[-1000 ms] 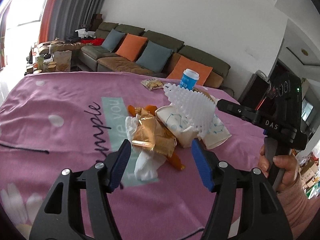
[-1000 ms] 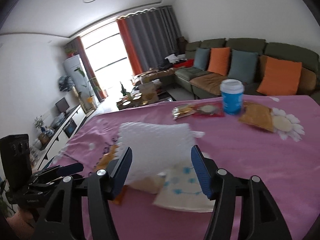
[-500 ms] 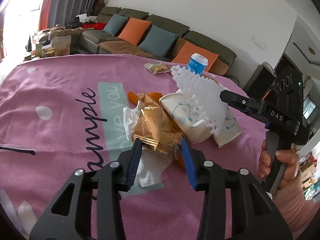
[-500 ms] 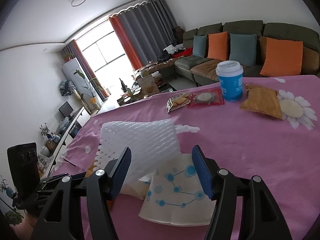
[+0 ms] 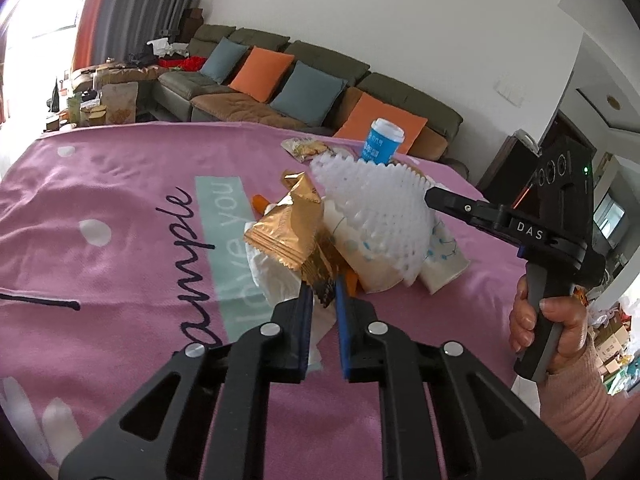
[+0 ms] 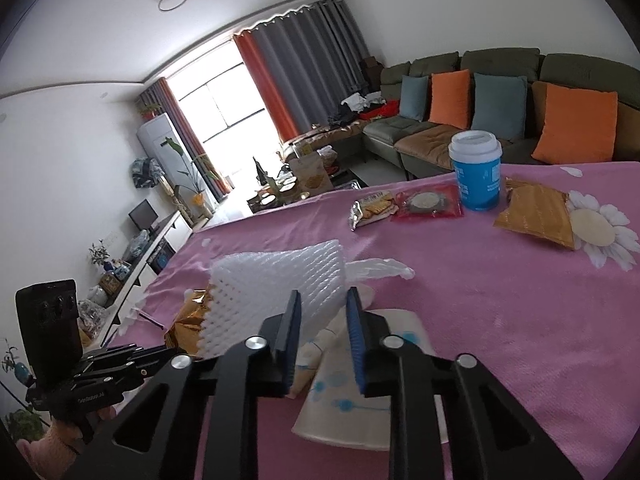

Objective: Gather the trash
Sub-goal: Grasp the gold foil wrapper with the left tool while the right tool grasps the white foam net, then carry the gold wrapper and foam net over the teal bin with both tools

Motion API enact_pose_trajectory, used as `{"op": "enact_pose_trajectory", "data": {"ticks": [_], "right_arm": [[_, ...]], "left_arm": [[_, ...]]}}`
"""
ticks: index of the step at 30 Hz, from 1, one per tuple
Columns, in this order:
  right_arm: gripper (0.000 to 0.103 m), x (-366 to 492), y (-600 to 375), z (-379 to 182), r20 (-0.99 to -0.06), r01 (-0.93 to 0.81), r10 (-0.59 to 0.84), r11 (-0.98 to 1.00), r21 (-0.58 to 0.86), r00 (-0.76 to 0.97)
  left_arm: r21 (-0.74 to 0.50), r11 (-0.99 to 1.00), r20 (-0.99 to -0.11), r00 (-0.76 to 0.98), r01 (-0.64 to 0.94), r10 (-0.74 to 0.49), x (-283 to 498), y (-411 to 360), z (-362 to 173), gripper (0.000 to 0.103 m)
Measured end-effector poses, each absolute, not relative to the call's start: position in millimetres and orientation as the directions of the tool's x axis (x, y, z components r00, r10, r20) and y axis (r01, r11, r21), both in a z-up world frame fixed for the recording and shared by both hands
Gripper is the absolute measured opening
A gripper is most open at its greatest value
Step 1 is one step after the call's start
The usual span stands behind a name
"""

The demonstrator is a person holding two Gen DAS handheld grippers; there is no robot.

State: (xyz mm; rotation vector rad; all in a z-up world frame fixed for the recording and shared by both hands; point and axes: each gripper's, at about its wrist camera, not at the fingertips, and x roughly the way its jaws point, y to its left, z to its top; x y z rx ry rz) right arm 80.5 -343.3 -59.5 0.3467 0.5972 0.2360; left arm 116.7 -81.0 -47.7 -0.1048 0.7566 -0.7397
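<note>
A heap of trash lies on the pink cloth (image 5: 120, 208). My left gripper (image 5: 320, 289) is closing, its blue pads pinching the near end of a gold foil wrapper (image 5: 290, 232), which stands up from the heap. My right gripper (image 6: 324, 295) is also closing and squeezes a white foam net (image 6: 276, 280) between its pads. The left wrist view shows that net (image 5: 376, 208) held above the squashed paper cups (image 5: 442, 264). White tissue (image 5: 270, 270) and orange peel (image 5: 352, 282) lie under the wrapper.
At the table's far side stand a blue cup with a white lid (image 6: 476, 172), a biscuit packet (image 6: 370, 208), a red packet (image 6: 426, 202) and a gold packet (image 6: 536, 218). A sofa with cushions (image 6: 500, 108) is behind. A hand (image 5: 560, 320) holds the right gripper's handle.
Both grippers went from wide open to nearly shut. The left one closed on the gold wrapper and raised its end; the right one closed on the foam net.
</note>
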Motion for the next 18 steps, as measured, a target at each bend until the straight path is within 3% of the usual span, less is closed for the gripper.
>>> {"op": "enact_pose_trajectory", "data": {"ticks": [18], "right_arm": [[0.009, 61, -326, -22, -0.384, -0.245, 0.418, 0.872, 0.424, 0.823]], "left_arm": [[-0.37, 0.744, -0.487, 0.565, 0.557, -0.666, 80, -5, -22, 0.01]]}}
